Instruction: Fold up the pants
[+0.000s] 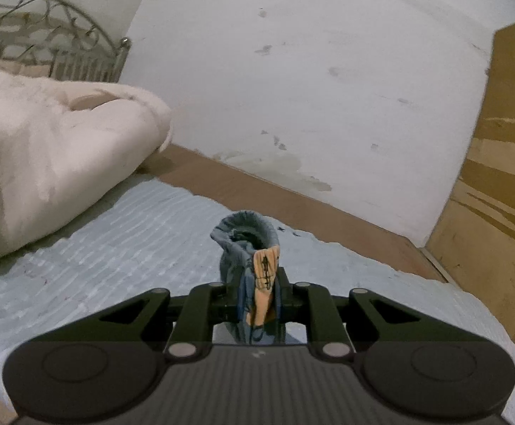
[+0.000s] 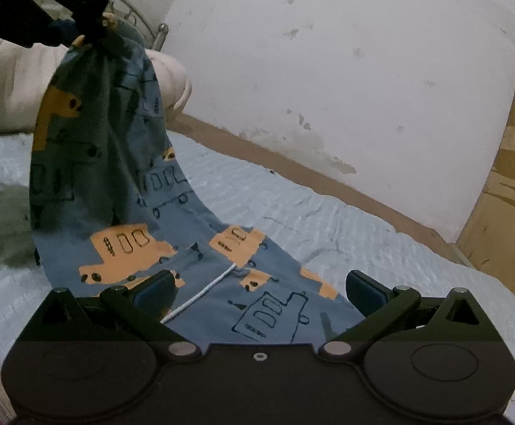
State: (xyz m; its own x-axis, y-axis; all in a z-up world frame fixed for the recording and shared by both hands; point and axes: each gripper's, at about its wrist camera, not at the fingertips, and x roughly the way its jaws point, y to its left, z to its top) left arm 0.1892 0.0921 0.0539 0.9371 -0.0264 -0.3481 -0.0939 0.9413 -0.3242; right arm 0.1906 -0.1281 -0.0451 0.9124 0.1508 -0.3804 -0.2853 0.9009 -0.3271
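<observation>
The pants (image 2: 122,212) are blue with orange truck prints and a white drawstring (image 2: 200,294). In the right wrist view one end lies on the bed under my open right gripper (image 2: 257,288), whose jaws stand wide apart above the cloth. The other end is lifted at the upper left by my left gripper (image 2: 80,17). In the left wrist view the left gripper (image 1: 257,301) is shut on a bunched fold of the pants (image 1: 246,244), held above the bed.
A light blue bedspread (image 1: 115,241) covers the bed. A pale pink duvet (image 1: 45,148) is heaped at the left before a metal headboard (image 1: 45,35). A white wall (image 1: 328,88) and brown floor strip run behind; a wooden cabinet (image 1: 505,177) stands right.
</observation>
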